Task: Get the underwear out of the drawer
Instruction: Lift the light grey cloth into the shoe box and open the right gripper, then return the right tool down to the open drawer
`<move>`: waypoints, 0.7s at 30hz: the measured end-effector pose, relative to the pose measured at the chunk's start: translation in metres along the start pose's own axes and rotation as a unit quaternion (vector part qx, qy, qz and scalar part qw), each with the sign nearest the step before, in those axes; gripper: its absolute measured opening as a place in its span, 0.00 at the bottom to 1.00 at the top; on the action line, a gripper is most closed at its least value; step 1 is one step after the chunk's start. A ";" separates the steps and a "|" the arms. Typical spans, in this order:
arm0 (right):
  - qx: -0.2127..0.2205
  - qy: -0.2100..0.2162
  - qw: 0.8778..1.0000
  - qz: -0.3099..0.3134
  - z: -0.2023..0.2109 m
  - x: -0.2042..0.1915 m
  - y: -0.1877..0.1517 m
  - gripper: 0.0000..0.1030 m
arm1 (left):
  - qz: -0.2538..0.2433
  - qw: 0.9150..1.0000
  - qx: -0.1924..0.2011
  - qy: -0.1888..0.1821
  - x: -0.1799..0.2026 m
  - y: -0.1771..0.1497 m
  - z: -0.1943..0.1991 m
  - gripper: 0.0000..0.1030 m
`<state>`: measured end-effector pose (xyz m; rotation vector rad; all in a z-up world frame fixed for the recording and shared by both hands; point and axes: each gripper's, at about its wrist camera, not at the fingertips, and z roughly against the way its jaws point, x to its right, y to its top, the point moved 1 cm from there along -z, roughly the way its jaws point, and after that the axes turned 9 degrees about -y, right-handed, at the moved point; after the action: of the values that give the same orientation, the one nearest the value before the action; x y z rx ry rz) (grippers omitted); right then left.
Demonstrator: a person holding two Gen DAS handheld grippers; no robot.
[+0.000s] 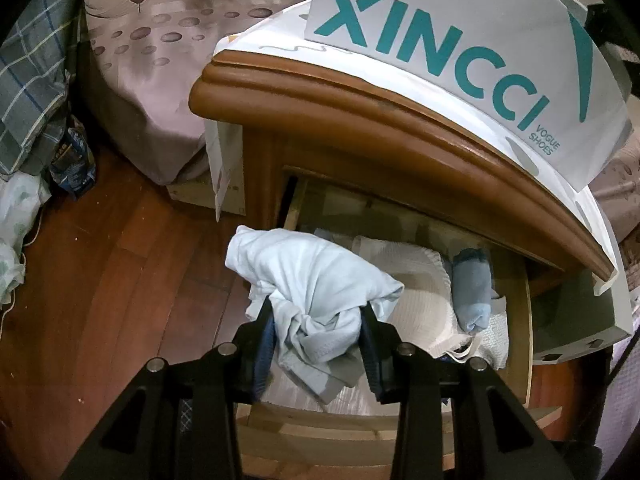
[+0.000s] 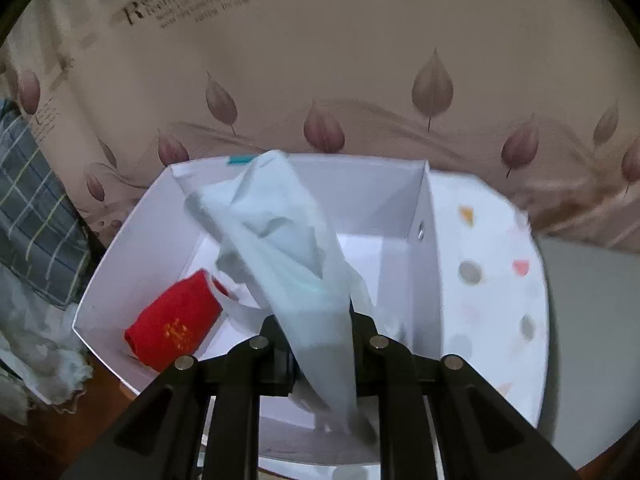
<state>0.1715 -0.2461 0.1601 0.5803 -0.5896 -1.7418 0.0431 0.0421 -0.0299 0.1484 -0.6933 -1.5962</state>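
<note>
Hanging limp and crumpled between the jaws of the left gripper [image 1: 318,332]: a pale blue underwear piece [image 1: 316,280], soft cotton, bunched into folds, held just above the open drawer [image 1: 516,320] of a glossy brown wooden nightstand [image 1: 360,112]. Pressing on the cloth from both sides, jaws set narrow around the wad. Lying inside the drawer: a white waffle-knit garment [image 1: 416,292] and a rolled grey-blue garment [image 1: 474,292] just beside it. Standing on the nightstand top: a white shoebox [image 1: 460,12] printed in teal letters.

Draping from the right gripper [image 2: 316,344]: a second pale blue underwear piece [image 2: 288,240], thin and smooth, blurred, pinched by nearly closed jaws, dangling over the open white cardboard box [image 2: 132,240]. Lying on the box floor: a red folded garment [image 2: 172,320] with a small orange motif.

Hiding behind the hanging cloth: both right fingertips and much of the box interior. Cut off by the left gripper body: the drawer front. Showing behind the box: a beige bedsheet [image 2: 360,60] printed with leaves, its printed wording too blurred for reading.
</note>
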 end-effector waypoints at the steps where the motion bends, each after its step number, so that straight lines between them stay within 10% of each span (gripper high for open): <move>1: 0.002 -0.008 1.000 0.006 -0.002 -0.001 -0.002 0.15 | -0.001 1.000 0.000 0.000 0.000 0.000 0.000 0.37; 21: 0.050 0.007 0.998 0.042 0.047 -0.003 -0.021 0.53 | 0.003 1.000 -0.008 -0.003 -0.001 0.001 -0.005 0.37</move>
<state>0.1263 -0.2344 0.1816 0.6288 -0.6840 -1.6360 0.0469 0.0417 -0.0333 0.1291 -0.6845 -1.5969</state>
